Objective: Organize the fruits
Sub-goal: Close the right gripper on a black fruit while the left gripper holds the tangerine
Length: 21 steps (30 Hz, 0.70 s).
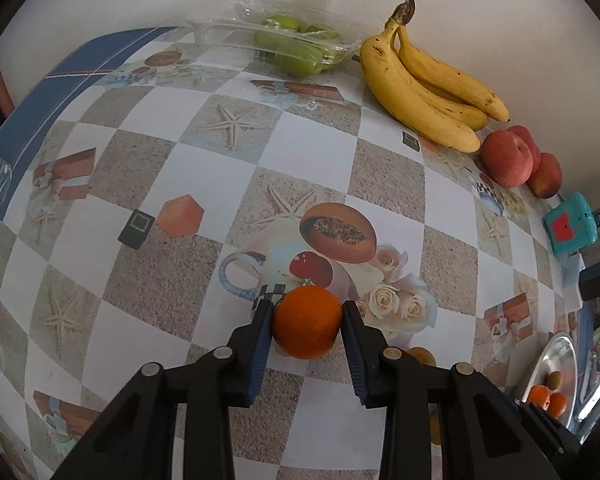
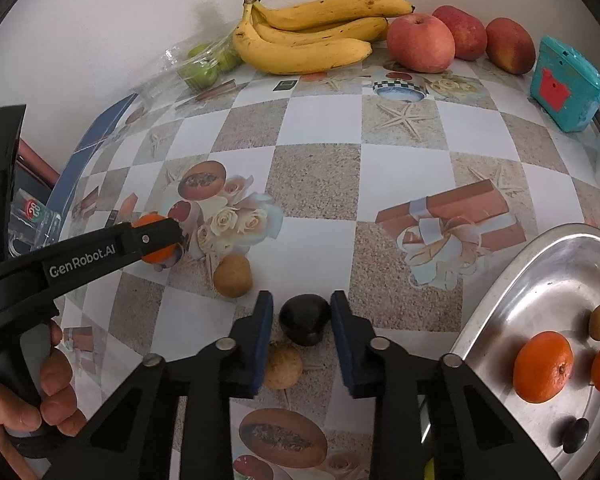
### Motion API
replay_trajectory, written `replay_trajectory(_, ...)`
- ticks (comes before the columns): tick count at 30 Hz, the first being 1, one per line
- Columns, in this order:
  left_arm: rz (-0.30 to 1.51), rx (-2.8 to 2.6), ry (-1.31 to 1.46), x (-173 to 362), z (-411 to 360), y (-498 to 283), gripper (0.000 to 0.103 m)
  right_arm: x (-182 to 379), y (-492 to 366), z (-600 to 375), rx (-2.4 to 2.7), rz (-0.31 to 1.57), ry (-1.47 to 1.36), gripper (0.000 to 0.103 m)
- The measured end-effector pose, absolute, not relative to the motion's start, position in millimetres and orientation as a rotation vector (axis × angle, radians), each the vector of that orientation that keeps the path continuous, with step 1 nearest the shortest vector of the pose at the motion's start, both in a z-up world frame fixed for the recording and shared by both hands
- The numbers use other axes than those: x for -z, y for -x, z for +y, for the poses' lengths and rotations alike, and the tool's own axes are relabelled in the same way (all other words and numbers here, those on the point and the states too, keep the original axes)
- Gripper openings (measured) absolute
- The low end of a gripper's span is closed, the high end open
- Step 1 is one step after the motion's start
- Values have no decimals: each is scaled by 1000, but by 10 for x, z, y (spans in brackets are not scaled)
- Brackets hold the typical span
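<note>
Left gripper (image 1: pixel 307 322) is clamped on an orange (image 1: pixel 307 322); right gripper (image 2: pixel 302 320), beside it, pinches a dark fruit (image 2: pixel 303 318).

An orange (image 1: pixel 307 322) sits on the patterned tablecloth between the left gripper's (image 1: pixel 308 312) blue pads, which touch both its sides. A dark, rounded fruit (image 2: pixel 303 317), possibly a plum, lies between the right gripper's (image 2: pixel 302 312) pads. Beside it rest 2 tan, round fruits (image 2: pixel 233 276) (image 2: pixel 283 366).

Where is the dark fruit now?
In the right wrist view, the dark fruit sits low in the middle, between the right gripper's fingers, with two brown fruits just left.
</note>
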<state>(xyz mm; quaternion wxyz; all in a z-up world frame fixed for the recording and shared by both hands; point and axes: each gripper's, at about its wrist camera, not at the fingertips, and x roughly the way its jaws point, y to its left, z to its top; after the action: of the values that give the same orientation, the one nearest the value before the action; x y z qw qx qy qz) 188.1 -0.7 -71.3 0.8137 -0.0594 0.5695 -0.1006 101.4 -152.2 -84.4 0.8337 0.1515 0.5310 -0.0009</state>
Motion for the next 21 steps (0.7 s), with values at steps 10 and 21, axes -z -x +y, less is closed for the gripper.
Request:
replay_trajectory(10, 1210, 204, 156, 570, 40, -1823, 37, 775, -962, -1555, -8, 1110, -355, 25)
replay_trajectory(21, 1192, 187, 158, 320, 107, -1632, 37, 549, -790, -1586, -6, 1074, -382, 25)
